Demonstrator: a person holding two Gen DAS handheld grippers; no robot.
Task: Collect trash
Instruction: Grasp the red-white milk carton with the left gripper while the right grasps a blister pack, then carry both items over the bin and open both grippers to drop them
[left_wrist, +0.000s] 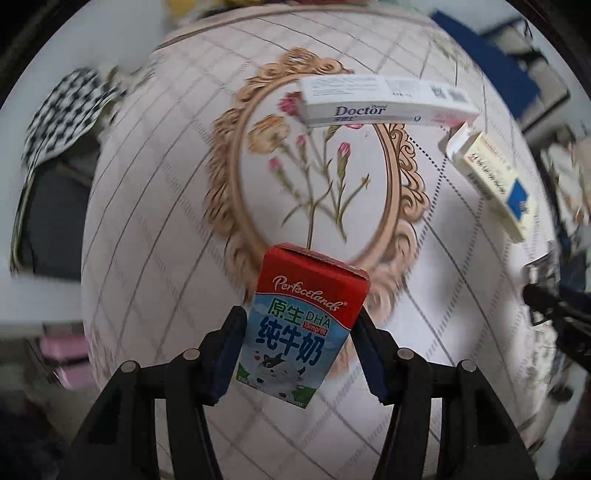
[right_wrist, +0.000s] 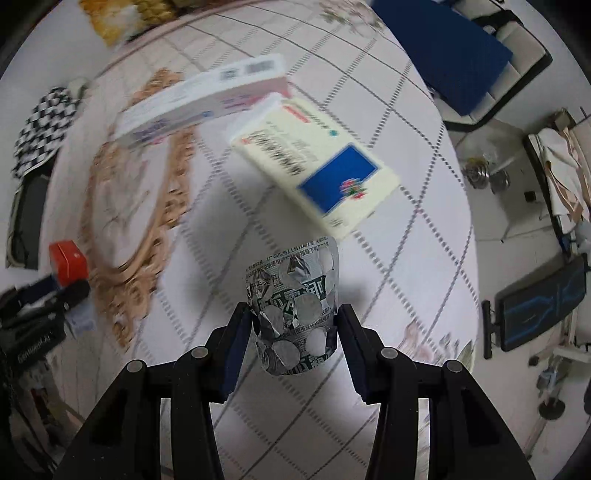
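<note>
My left gripper (left_wrist: 297, 347) is shut on a red and blue milk carton (left_wrist: 301, 317) and holds it above the round table. My right gripper (right_wrist: 293, 334) is shut on an empty silver pill blister sheet (right_wrist: 295, 306), also above the table. A long white toothpaste box (left_wrist: 384, 99) and a cream medicine box with a blue patch (left_wrist: 491, 181) lie on the tablecloth. Both also show in the right wrist view, the toothpaste box (right_wrist: 199, 103) and the medicine box (right_wrist: 317, 173). The left gripper with the carton (right_wrist: 68, 262) shows at the left edge of the right wrist view.
The round table has a pale checked cloth (left_wrist: 166, 206) with a flower print. A black and white checked cloth (left_wrist: 62, 118) lies off the table's far left edge. A blue cushion (right_wrist: 454, 59) and benches stand on the floor to the right.
</note>
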